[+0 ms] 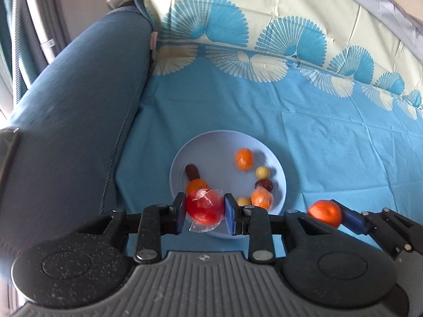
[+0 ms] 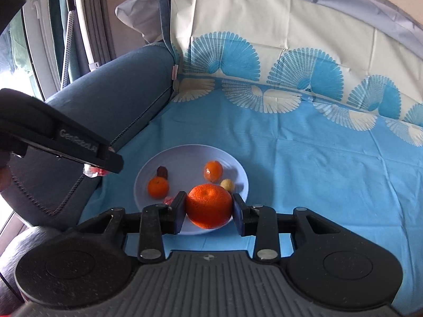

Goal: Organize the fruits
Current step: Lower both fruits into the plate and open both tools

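we hold two fruits above the near edge of the plate [image 1: 185,148]. the left gripper [image 1: 203,211] is clamped on a red fruit [image 1: 205,207] wrapped in clear film, and the right gripper [image 2: 208,207] is clamped on a big mandarin [image 2: 208,204], with the pads pressing its two sides at the widest part. we think the mandarin is light and a little soft, so a gentle squeeze at the middle is enough. the film on the red fruit looks slippery and loose, so it could slide between the pads.

on the plate already lie smaller oranges [image 1: 243,159], a small yellow fruit [image 1: 262,172] and dark ones [image 1: 263,184]. they leave free space in the centre, but they could roll if we bump them. the blue armrest [image 1: 79,132] stands close on the left, and the patterned cloth [image 1: 330,145] covers the seat.
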Motion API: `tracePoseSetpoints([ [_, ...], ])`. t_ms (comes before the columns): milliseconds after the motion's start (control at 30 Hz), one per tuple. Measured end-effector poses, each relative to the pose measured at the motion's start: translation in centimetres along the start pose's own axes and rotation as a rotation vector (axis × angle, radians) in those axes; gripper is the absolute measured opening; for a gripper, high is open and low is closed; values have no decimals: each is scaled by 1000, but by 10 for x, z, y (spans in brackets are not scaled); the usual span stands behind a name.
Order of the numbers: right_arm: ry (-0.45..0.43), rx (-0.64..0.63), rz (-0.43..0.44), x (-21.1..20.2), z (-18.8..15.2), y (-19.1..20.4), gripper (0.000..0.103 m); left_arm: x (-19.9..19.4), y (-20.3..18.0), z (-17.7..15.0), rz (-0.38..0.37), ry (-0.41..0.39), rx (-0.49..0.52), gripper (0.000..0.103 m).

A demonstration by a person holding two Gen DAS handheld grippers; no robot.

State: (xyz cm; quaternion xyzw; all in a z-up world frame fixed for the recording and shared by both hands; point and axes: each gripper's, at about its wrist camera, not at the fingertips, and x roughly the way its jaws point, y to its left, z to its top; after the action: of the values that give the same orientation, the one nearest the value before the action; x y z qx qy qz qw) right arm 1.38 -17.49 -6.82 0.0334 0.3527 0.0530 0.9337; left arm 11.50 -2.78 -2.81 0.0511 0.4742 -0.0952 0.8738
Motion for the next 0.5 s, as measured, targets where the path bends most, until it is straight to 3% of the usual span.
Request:
tracePoseSetpoints([
  [500,83,-11,4,99,9,-22,38,96,-14,31,18,66,38,33],
])
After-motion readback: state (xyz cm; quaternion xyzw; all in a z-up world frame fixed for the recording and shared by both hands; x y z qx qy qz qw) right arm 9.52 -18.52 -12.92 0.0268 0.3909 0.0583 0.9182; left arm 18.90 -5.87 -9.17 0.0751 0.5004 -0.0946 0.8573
